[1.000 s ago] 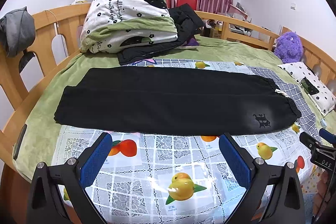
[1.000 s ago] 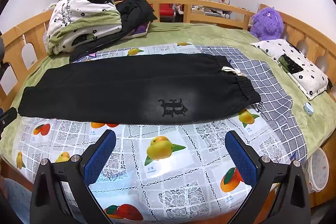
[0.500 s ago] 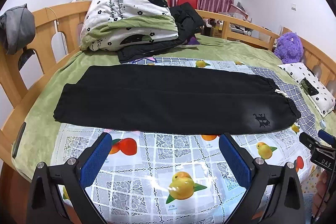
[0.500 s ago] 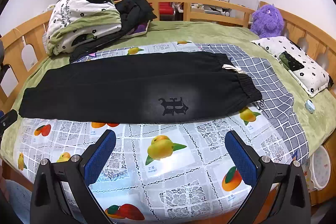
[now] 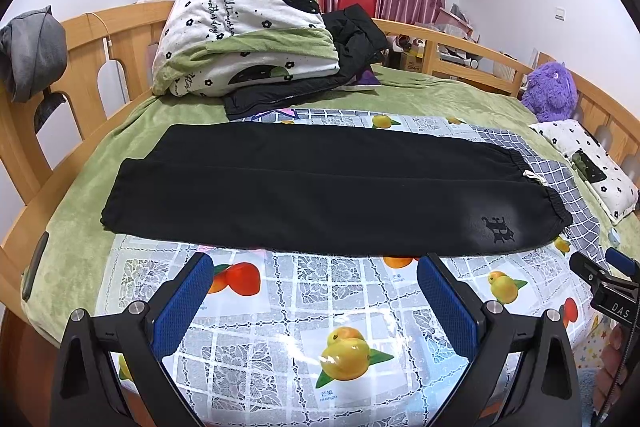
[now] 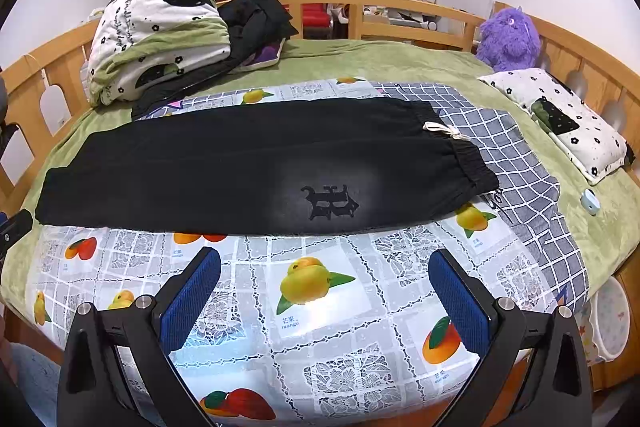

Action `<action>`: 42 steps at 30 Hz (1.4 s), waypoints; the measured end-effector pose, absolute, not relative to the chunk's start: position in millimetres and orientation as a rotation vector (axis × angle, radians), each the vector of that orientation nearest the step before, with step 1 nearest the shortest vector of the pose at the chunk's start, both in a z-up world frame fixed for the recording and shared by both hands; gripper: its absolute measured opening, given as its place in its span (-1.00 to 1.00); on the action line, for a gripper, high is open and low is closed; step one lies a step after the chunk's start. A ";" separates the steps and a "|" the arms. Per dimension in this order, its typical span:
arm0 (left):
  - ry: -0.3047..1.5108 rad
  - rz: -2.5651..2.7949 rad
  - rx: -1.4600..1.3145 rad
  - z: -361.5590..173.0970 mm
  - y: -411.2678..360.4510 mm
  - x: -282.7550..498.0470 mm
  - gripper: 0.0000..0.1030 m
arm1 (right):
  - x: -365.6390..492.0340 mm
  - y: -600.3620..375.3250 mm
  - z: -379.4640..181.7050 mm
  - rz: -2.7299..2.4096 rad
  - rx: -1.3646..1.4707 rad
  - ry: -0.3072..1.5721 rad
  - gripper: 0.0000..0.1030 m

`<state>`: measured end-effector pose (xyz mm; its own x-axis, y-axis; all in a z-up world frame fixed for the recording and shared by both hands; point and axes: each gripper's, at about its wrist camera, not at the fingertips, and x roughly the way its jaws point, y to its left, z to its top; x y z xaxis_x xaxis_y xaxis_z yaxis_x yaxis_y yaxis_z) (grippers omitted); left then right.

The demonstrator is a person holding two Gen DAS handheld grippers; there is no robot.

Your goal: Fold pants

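Left gripper (image 5: 314, 291) sits with its blue pads spread wide, nothing between them, hovering over the fruit-print plastic cover (image 5: 352, 307) just short of the near edge of the pants. Right gripper (image 6: 324, 287) is the same — jaws wide apart, empty, above the cover, near the logo end.

Black pants (image 5: 320, 183) lie flat across the bed, lengthwise left to right: cuffs at the left, elastic waistband (image 6: 468, 155) with a white drawstring at the right, embroidered logo (image 6: 330, 203) facing up near the waist. A seam line runs along the length in the left view — it looks like one leg is laid over the other, so the first lengthwise fold is probably done (a judgement; the underlayer is hidden).

Left to do: the crosswise folds, cuffs toward the waist, and neither gripper touches the cloth.

Outward: checked grey cloth (image 6: 516, 163) under the waist end, green blanket (image 5: 420, 99), folded quilt pile (image 5: 244, 35) behind, purple plush (image 6: 508, 39) at the rail.
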<state>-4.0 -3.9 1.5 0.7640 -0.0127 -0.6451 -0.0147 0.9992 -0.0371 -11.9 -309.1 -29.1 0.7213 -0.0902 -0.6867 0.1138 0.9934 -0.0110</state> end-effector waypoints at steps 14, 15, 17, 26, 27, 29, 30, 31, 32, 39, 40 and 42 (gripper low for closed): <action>0.702 -0.001 -0.043 1.7 -3.5 -3.7 0.98 | -11.8 -308.9 -29.0 -0.113 0.032 0.757 0.98; 0.702 0.000 -0.043 1.7 -3.3 -3.7 0.98 | -11.9 -308.9 -28.9 -0.112 0.032 0.757 0.98; 0.702 0.000 -0.044 1.7 -3.9 -3.9 0.98 | -11.4 -308.7 -28.9 -0.112 0.032 0.755 0.98; 0.702 -0.001 -0.048 1.6 -3.1 -3.8 0.98 | -10.1 -308.8 -29.0 -0.113 0.032 0.755 0.98; 0.703 -0.003 -0.053 0.3 -2.5 -2.7 0.98 | -10.2 -308.3 -28.8 -0.113 0.031 0.755 0.98; 0.703 -0.005 -0.060 -0.6 -2.7 -2.3 0.98 | -10.1 -307.0 -28.5 -0.115 0.028 0.754 0.98; 0.702 -0.008 -0.065 -1.3 -3.0 -2.3 0.98 | -10.1 -306.3 -28.6 -0.112 0.030 0.754 0.97; 0.700 -0.015 -0.074 -3.5 1.7 -2.7 0.98 | -10.1 -306.0 -28.6 -0.109 0.032 0.754 0.97; 0.698 -0.022 -0.080 -4.0 0.9 -2.8 0.98 | -9.9 -305.7 -28.4 -0.109 0.034 0.753 0.97; 0.670 -0.090 -0.188 -0.7 7.5 0.6 0.94 | -13.2 -303.9 -20.8 -0.087 0.105 0.703 0.90; 0.659 -0.106 -0.208 1.1 9.6 0.5 0.88 | -13.0 -303.7 -18.0 -0.079 0.125 0.693 0.87; 0.639 -0.129 -0.223 8.9 15.3 0.2 0.88 | -8.9 -303.1 -11.4 -0.052 0.131 0.696 0.85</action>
<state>0.2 15.3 8.9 0.7959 -0.1878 -0.5756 0.0509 0.9680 -0.2456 -8.9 -303.1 -11.4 0.7666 -0.0040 -0.6422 0.0915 0.9905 0.1030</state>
